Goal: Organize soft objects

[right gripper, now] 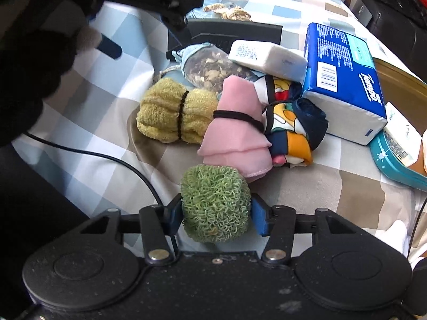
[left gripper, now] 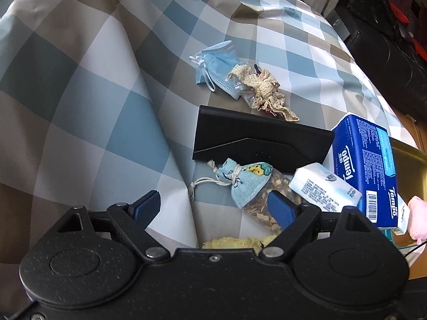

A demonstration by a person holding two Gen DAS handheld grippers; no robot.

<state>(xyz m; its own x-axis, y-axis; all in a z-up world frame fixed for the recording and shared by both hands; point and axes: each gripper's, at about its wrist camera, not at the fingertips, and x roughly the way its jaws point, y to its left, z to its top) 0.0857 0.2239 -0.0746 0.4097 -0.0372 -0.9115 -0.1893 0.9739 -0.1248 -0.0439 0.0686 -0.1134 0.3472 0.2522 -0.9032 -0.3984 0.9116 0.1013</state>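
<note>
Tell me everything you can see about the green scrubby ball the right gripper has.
The green scrubby ball is a rounded puff of curly, looped pale-green strands, like a mesh scourer, with a small brownish fleck near its bottom. The right gripper holds it: one blue finger presses each side. It sits just in front of the folded pink cloth; whether they touch, or whether it rests on the checked tablecloth, cannot be told.

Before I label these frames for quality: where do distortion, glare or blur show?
Left wrist view: fisheye bends the checked cloth; the tissue pack is sharp. Right wrist view: bright light washes out the cloth top centre; a dark blurred mass fills the upper left; the green scrubber is crisp.
</note>
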